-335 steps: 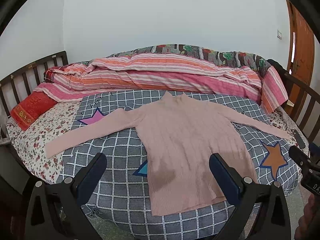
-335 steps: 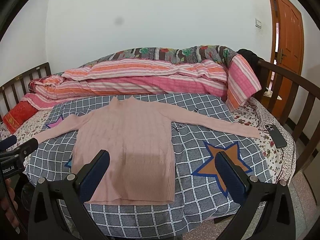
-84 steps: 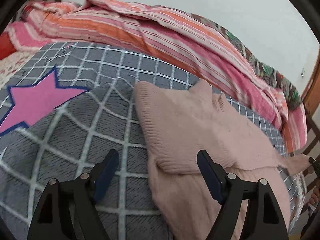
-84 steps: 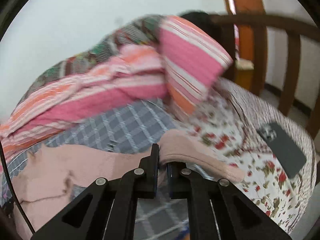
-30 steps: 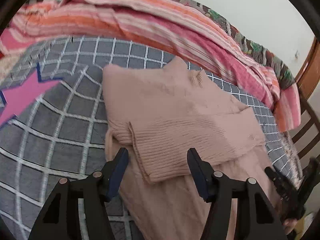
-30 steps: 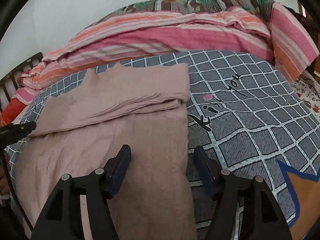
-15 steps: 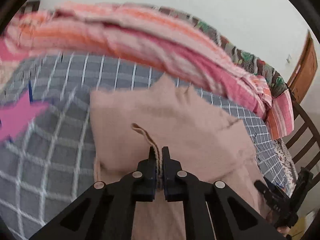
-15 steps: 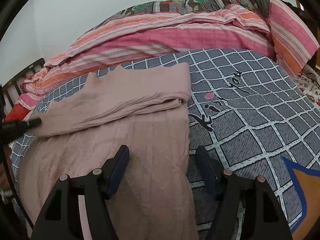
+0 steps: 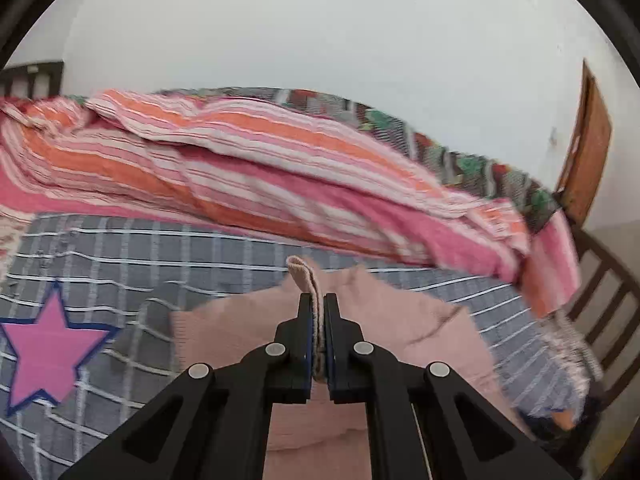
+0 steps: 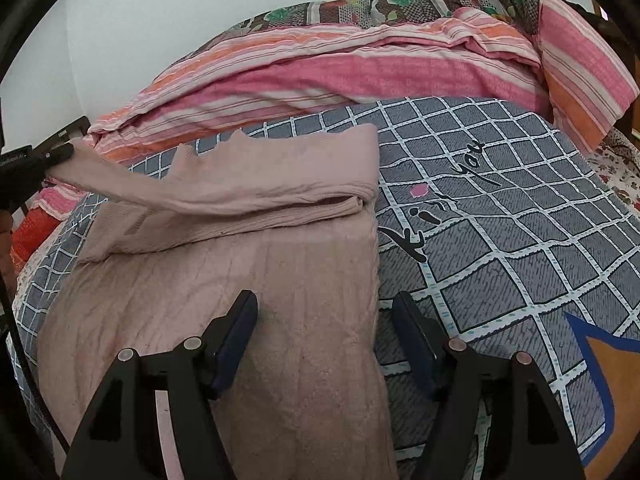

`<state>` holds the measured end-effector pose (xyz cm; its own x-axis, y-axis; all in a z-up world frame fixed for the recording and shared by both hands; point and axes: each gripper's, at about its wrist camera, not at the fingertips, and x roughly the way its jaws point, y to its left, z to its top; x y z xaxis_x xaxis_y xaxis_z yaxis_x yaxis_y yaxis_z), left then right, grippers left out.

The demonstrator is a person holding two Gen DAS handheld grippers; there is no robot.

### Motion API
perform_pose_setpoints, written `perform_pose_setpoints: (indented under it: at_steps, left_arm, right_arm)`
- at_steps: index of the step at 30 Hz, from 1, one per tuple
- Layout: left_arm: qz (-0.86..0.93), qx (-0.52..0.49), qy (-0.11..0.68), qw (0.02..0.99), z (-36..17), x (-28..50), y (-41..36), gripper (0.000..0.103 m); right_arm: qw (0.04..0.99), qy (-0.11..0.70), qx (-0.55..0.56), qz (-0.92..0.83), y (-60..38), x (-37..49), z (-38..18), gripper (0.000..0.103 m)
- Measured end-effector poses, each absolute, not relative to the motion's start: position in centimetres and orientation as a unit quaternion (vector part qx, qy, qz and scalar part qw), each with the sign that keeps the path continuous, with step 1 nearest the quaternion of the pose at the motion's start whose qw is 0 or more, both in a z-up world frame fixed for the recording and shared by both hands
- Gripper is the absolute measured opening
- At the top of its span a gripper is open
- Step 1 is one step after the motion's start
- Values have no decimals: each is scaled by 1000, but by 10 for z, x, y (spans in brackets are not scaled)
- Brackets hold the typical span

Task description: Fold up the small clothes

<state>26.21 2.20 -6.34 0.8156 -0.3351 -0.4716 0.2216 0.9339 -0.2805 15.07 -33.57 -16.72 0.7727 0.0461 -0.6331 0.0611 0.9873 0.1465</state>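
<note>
Covering the bed (image 10: 520,216), a grey checked blanket carries the pink sweater (image 10: 224,304), its body flat and both sleeves folded across the chest. Striped quilt (image 10: 360,64) heaped behind, against the wall. Right hand-held gripper (image 10: 326,320): jaws wide apart, straddling the sweater's right edge, nothing pinched. Left hand-held gripper (image 9: 318,312): jaws clamped on a sleeve cuff (image 9: 305,276), raised above the sweater's left side.
</note>
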Motion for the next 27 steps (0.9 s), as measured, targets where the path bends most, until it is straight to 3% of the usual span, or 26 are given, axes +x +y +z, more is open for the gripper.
perform_pose_setpoints:
  at_steps: [5, 13, 27]
  left_arm:
    - [-96, -116, 371, 916, -134, 284, 38, 6]
    - [-93, -113, 384, 912, -152, 284, 39, 10]
    - [-92, -82, 354, 927, -150, 242, 24, 41]
  right_arm:
    - [938, 337, 82, 0, -337, 151, -167, 71]
    - [937, 340, 79, 2, -336, 153, -168, 73]
    - [937, 343, 69, -1, -336, 153, -168, 73]
